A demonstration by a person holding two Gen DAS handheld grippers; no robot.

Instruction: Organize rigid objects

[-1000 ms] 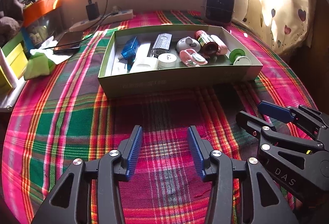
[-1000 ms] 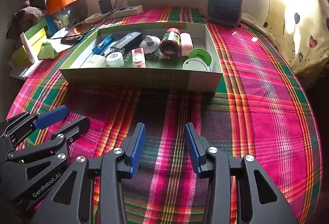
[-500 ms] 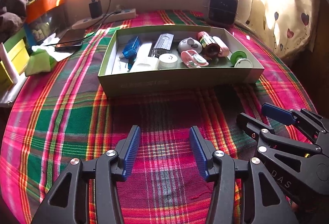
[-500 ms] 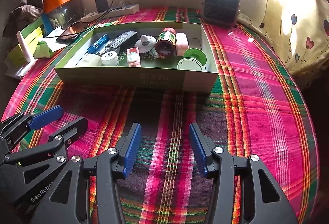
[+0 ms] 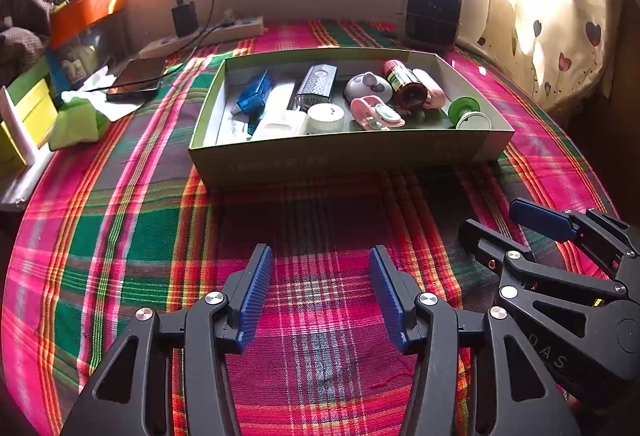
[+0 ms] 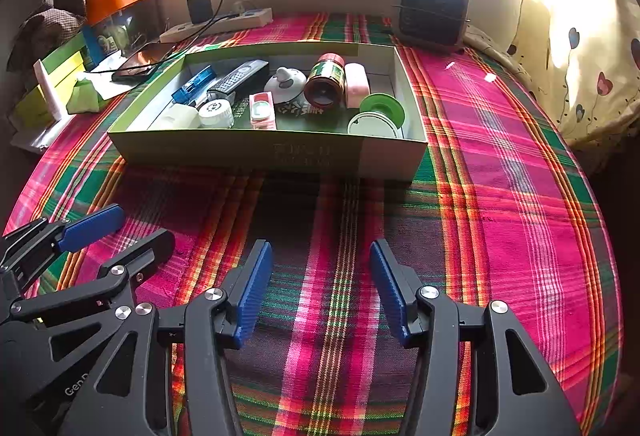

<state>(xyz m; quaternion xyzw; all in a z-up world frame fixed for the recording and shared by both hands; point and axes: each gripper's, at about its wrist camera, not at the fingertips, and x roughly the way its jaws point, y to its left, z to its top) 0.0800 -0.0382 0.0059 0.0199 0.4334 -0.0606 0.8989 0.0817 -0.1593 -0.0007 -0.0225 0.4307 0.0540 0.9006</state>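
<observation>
- Both pairs of fingers have spread wider than a second ago and are opening further; nothing lies between them.
- Left gripper (image 5: 320,296) and right gripper (image 6: 321,292) hover side by side over the plaid cloth (image 5: 132,232), short of the box (image 5: 348,155).
- My reading: either the tidying is finished or a fresh reach is being readied, as no loose item shows on the cloth in front.
- Inside the box, counted: one blue case (image 5: 254,95), one grater (image 5: 316,85), one brown bottle (image 6: 325,85), one pink tube (image 6: 357,83), two green spools (image 6: 382,109), one white jar (image 6: 216,113).
</observation>
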